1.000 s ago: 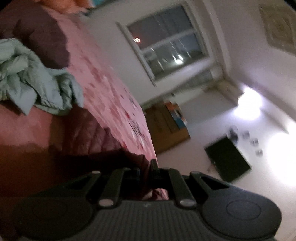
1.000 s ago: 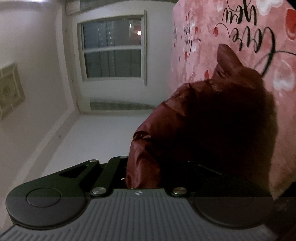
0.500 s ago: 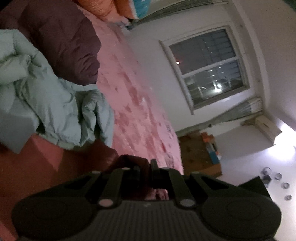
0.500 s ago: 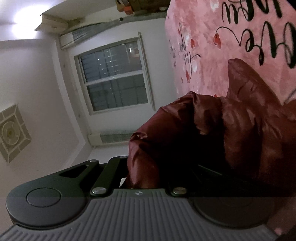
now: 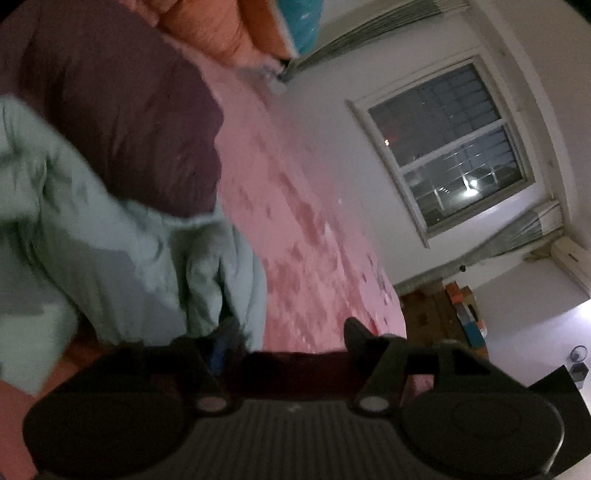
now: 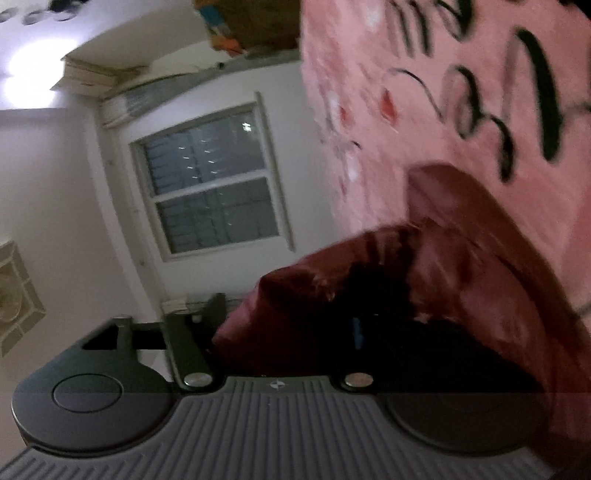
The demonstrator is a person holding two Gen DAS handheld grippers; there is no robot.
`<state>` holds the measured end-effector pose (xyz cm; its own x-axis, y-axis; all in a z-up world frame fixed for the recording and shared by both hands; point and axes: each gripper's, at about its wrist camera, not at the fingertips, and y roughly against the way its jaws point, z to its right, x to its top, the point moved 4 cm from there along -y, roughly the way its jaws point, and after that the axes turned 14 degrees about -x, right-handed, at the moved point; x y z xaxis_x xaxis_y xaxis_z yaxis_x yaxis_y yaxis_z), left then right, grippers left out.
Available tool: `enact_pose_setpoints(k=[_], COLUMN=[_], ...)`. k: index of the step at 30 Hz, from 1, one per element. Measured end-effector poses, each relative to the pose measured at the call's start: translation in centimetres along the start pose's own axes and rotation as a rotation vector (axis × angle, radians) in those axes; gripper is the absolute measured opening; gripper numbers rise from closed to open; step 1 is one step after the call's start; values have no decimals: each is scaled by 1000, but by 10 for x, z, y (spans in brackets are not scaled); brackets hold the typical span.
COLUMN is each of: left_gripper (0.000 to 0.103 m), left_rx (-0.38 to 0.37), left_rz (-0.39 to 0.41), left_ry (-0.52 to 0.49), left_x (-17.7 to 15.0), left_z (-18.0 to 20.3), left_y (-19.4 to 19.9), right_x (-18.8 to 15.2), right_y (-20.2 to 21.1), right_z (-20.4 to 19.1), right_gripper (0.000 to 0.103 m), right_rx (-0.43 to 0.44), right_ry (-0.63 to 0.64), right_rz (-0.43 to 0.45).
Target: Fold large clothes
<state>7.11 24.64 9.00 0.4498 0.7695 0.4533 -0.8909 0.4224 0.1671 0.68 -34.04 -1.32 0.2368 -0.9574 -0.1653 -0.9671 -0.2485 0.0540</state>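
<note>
Pink bed (image 5: 314,206), covered by a sheet printed with hearts and black script, fills the middle of the left wrist view and the upper right of the right wrist view (image 6: 424,122). White wall with a dark window (image 5: 454,147) lies beyond the bed's far edge. A maroon quilt (image 5: 122,110) lies at far left on the bed, with a mint jacket (image 5: 110,240) crumpled just in front of it and touching it; an orange pillow (image 5: 221,33) sits at the far end. The task's garment, a dark red jacket (image 6: 424,288), lies bunched on the near part of the bed; in the right wrist view it covers the right side of the right gripper (image 6: 284,325), and in the left wrist view a dark strip of it (image 5: 295,369) shows between the fingers of the left gripper (image 5: 288,343). Left jaws: opening, set moderately apart, cloth lying between them but not seen pressed by the pads. Right jaws: opening, wide; the left finger (image 6: 214,306) stands clear of the cloth, the right finger is hidden in shadow and fabric, so no grip can be seen. A wooden cabinet (image 5: 439,314) stands past the bed at right.
</note>
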Motion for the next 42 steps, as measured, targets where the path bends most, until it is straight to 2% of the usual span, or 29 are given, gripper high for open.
enact_pose_setpoints(k=[1,3,8,12,14,17,19,22,26,29,31,33,37,40,42], left_gripper=[62,62,62,63,63,63,63,64,65,66,67,67,67,68,71], left_rx=[6,12,26,28,22,13,1,-19,-24,0,34,69,106,116,123], left_rz=[4,-3,-82,-164,-206,-254,-287,-325,-365,-380,-387,-388,-371,-358,-351], left_ry=[-25,-87,-282,-447,-508,-580,-617,-675,-735,-778,-803,-813,-809,-809,-819], left_x=[2,0,-28,-60,-75,-96,-112,-136,-160,-168,-169,-169,-162,-161,-163], left_z=[4,14,41,64,74,86,91,98,101,99,91,83,65,55,49], left_y=[5,12,15,4,-10,-32,-46,-66,-90,-106,-116,-124,-131,-134,-137], right_x=[2,7,13,1,-13,-47,-74,-112,-151,-165,-166,-157,-121,-95,-91], right_y=[0,-5,-15,-9,-12,-20,-28,-50,-84,-108,-120,-138,-144,-154,-157], right_z=[-4,-7,-22,-49,-65,-84,-89,-87,-75,-60,-52,-48,-43,-38,-33], right_gripper=[89,98,102,103,103,103,103,102,102,102,102,102,102,103,103], right_rx=[-4,-7,-24,-63,-103,-220,-269,-305,-411,-490,-562,-632,-748,-801,-817], right_ry=[32,74,221,435,584,899,1060,1231,1458,1586,1641,1639,1535,1426,1386], right_rz=[13,32,59,98,111,147,152,123,102,82,85,87,139,152,154])
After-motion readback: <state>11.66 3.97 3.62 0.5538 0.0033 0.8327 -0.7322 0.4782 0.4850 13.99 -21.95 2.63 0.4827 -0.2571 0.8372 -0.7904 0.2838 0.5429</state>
